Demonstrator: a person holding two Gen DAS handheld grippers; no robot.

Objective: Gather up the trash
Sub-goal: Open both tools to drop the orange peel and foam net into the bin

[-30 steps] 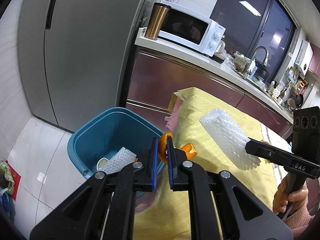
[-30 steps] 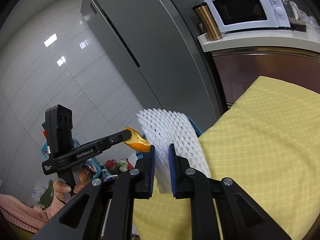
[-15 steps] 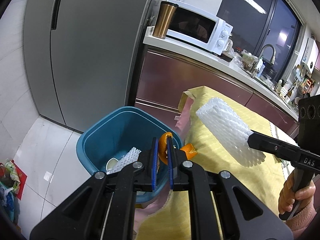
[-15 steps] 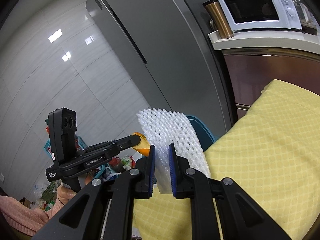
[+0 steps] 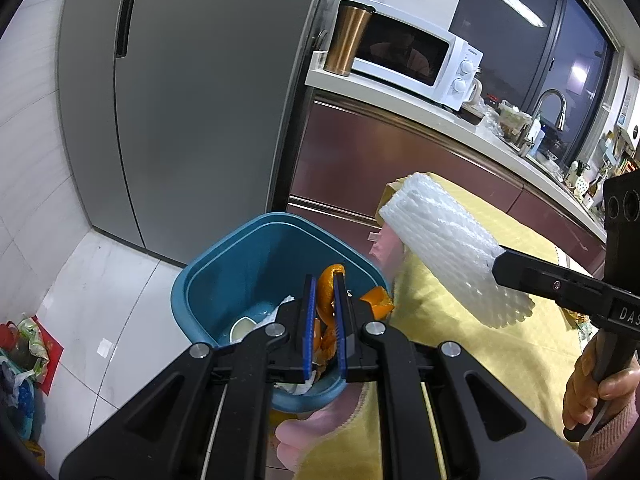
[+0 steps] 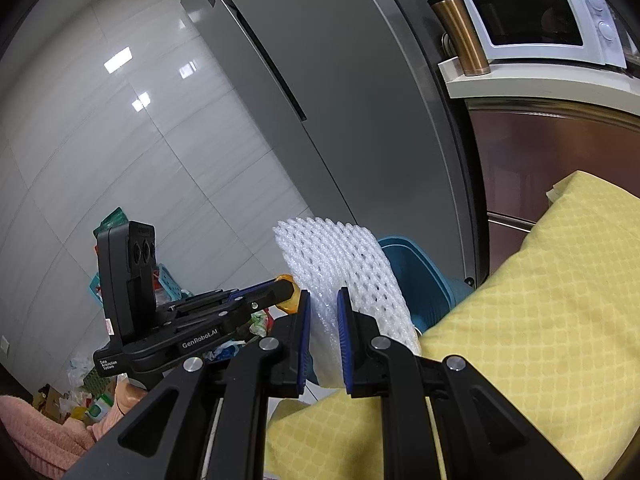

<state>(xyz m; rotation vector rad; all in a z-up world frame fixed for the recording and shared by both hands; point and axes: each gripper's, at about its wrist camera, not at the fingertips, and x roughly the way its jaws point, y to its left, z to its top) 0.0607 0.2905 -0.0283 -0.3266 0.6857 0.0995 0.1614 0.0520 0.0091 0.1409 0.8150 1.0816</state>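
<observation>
My left gripper [image 5: 323, 280] is shut on a curled orange peel [image 5: 327, 292] and hangs over the open blue bin [image 5: 224, 264] on the floor. The bin holds white foam netting and a small white cup [image 5: 242, 326]. My right gripper [image 6: 323, 296] is shut on a white foam fruit net [image 6: 340, 276], held in the air at the edge of the yellow tablecloth [image 6: 540, 304]. In the left wrist view that foam net [image 5: 448, 240] sticks out to the right of the bin, above the cloth. The right wrist view shows the left gripper [image 6: 290, 290] just left of the net.
A grey fridge [image 5: 192, 100] stands behind the bin. A counter carries a white microwave [image 5: 416, 60] and a copper tumbler [image 5: 348, 38]. Bags and clutter [image 5: 20, 344] lie on the white tiled floor at the left. A person's hand [image 5: 600, 384] holds the right gripper's handle.
The left gripper with the peel has come further over the bin's opening. The right gripper has carried the foam net left, closer to the bin.
</observation>
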